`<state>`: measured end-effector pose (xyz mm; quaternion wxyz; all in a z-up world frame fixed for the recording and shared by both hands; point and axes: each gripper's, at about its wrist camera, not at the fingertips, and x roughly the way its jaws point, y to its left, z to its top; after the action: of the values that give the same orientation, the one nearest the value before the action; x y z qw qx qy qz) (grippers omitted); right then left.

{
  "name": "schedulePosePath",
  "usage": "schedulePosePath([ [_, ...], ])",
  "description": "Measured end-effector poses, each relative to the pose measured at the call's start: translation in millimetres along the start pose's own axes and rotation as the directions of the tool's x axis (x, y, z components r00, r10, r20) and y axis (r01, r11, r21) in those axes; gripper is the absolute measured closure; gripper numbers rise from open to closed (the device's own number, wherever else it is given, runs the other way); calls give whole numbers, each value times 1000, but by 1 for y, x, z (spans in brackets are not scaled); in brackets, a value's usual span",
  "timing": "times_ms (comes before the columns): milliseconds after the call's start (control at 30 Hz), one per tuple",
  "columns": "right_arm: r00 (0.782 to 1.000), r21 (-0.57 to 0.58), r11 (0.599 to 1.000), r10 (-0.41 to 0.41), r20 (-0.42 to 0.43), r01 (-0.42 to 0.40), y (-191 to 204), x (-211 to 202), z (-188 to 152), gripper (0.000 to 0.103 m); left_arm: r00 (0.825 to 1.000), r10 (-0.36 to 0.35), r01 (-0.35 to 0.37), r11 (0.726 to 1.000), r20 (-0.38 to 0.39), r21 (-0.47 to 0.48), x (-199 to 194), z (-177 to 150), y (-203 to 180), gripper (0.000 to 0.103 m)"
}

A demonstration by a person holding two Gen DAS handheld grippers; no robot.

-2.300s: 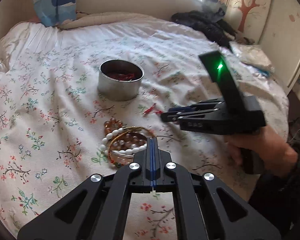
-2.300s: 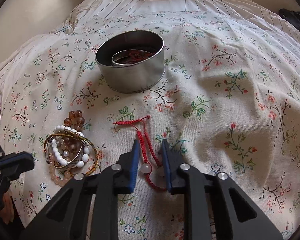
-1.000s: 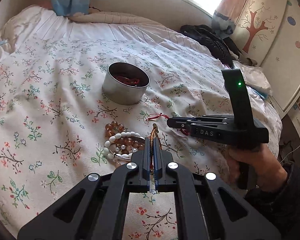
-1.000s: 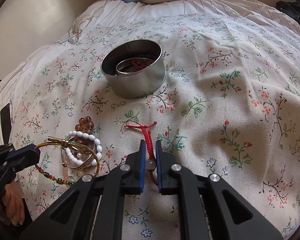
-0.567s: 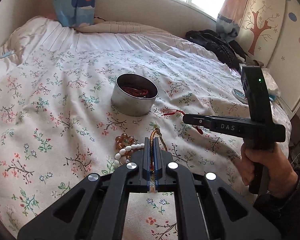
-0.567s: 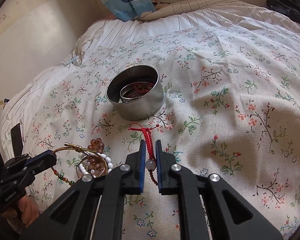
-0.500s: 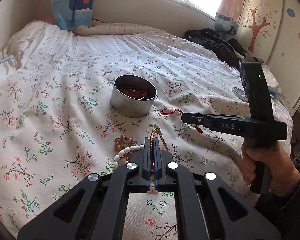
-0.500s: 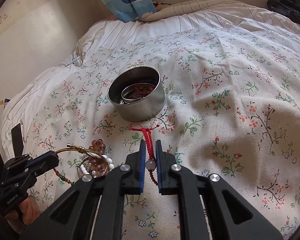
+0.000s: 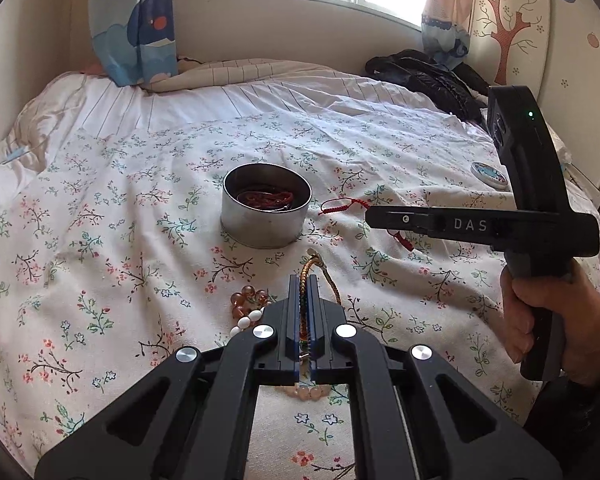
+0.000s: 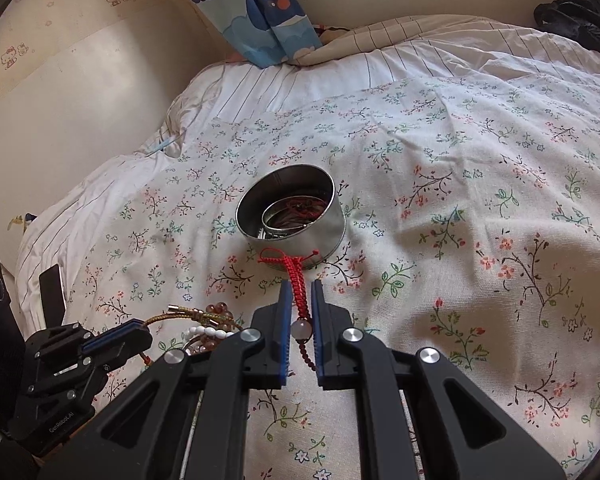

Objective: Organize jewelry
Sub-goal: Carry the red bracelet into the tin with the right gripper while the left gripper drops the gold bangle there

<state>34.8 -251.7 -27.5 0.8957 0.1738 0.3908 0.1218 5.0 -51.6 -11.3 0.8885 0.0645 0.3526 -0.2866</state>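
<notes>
On the floral bedspread (image 9: pixel 100 208), each tool grips a bracelet near the tin (image 9: pixel 266 204); black clothes (image 9: pixel 424 76) lie beyond.

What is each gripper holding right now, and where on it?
Right gripper: red cord bracelet, pinched at its pale bead. Left gripper: gold braided bracelet, pinched on its cord.

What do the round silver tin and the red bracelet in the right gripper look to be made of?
Round silver tin: thin metal, brushed shiny finish, reflective wall. Red bracelet: knotted woven cord, matte, with one pale, smooth, glossy bead, possibly stone or glass, pinched in the right gripper.
</notes>
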Motion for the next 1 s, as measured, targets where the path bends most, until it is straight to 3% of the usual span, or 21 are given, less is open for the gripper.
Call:
schedulePosePath([
  [500, 997, -2, 1000, 31, 70, -30, 3, -11, 9, 92, 999, -9, 9, 1000, 33, 3, 0, 7, -1, 100],
  [1000, 986, -18, 998, 68, 155, -66, 6, -12, 24, 92, 995, 30, -28, 999, 95, -23, 6, 28, 4, 100],
])
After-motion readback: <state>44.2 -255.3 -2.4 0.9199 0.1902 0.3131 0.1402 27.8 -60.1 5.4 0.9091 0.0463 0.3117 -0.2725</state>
